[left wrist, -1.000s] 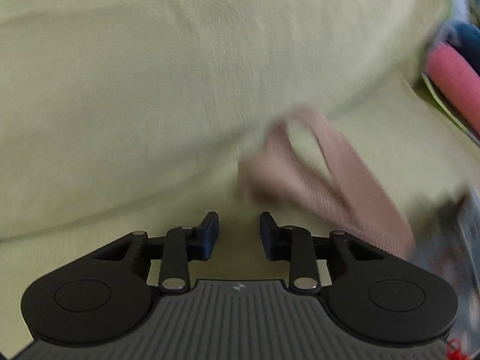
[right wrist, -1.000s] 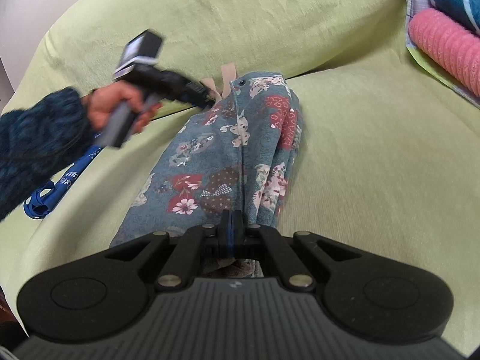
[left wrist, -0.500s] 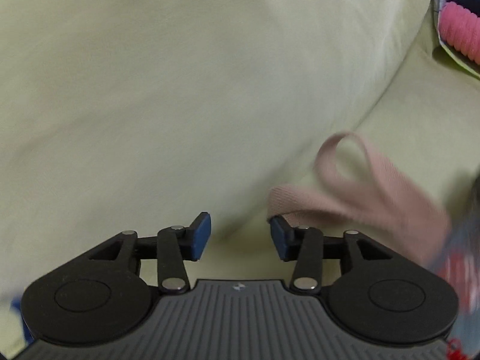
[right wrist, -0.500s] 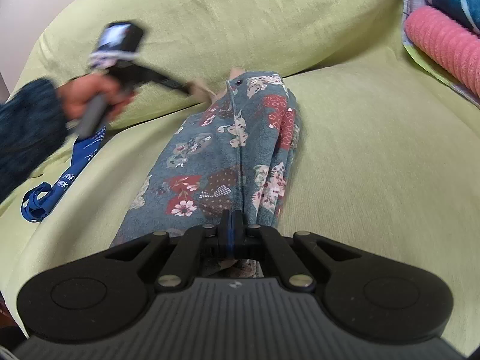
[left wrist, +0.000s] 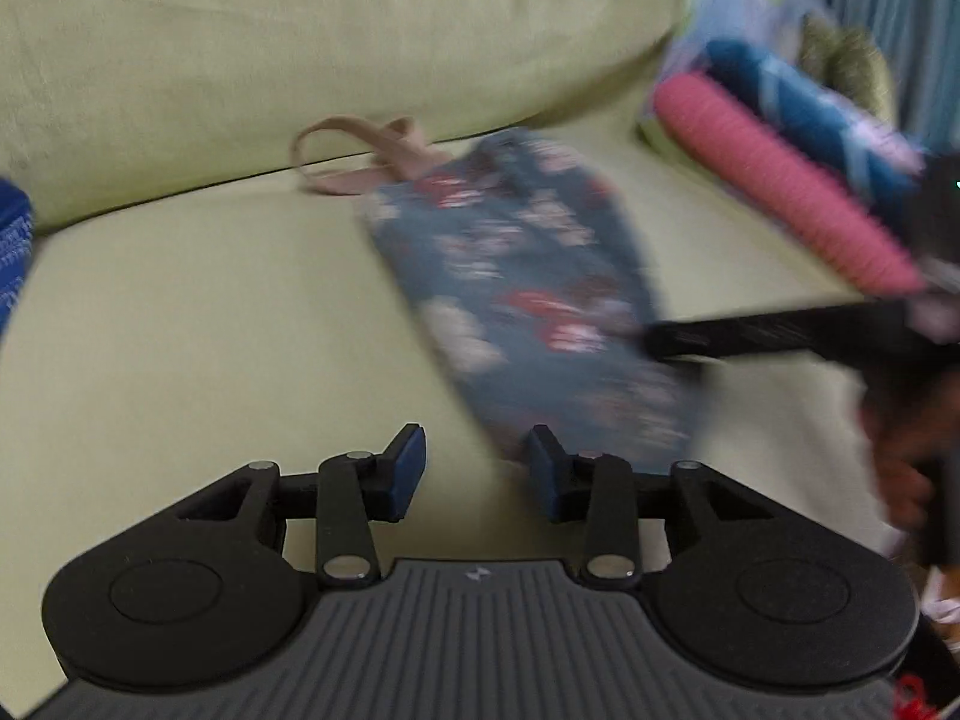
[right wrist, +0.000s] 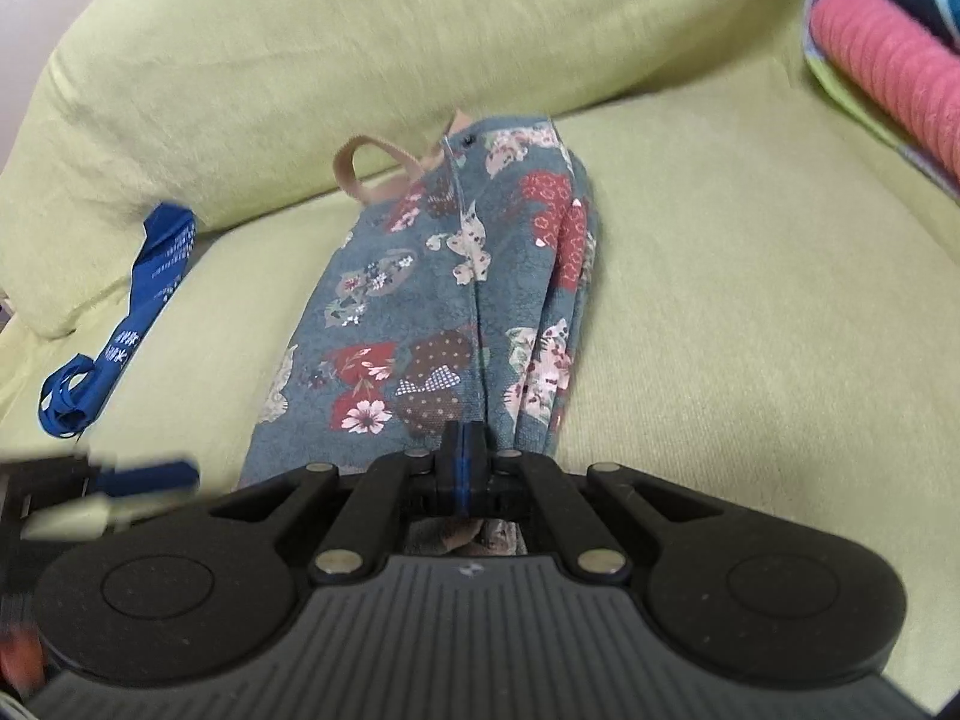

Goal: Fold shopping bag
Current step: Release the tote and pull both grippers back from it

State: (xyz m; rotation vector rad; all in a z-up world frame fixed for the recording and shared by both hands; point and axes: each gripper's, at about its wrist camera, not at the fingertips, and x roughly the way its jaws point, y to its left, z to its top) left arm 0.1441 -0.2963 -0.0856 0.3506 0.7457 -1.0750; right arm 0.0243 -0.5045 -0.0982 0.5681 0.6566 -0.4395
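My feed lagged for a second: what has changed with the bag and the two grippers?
The left gripper, open, left the tan handles at the bag's far end and drew back to its near end. The right gripper stays shut on the floral shopping bag, which lies unmoved on the green sofa.

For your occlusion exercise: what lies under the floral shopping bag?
The floral shopping bag lies flat on the green sofa seat, its tan handles reaching the back cushion. Whatever sits directly beneath the fabric is covered. The right gripper clamps its near end.
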